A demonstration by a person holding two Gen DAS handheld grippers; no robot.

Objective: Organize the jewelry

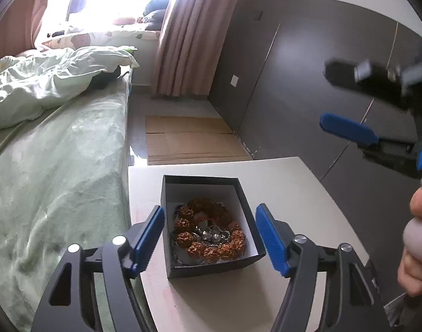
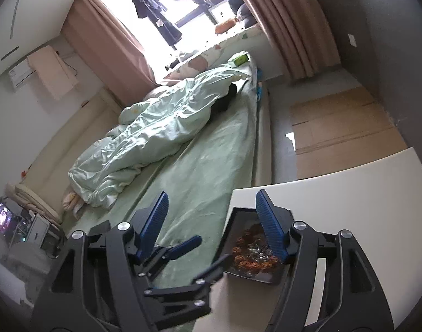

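- Hovering over the tabletop (image 1: 293, 177), the left tongs (image 1: 211, 238) stood spread wide and empty, their blue pads straddling the dark box (image 1: 166, 221) from just above and behind it.
- The box sat straight ahead of the left tongs, near the tabletop edge beside the bed (image 1: 59, 179); inside lay a brown bead bracelet (image 1: 211, 249) coiled around a silvery tangle of chain (image 1: 211, 233).
- The right tongs (image 2: 211, 221) were also wide and empty, raised well apart to the right, so the left seemed the nearer.
- The box's slightly longer axis ran away from the left camera; the coiled bracelet pointed no clear way.
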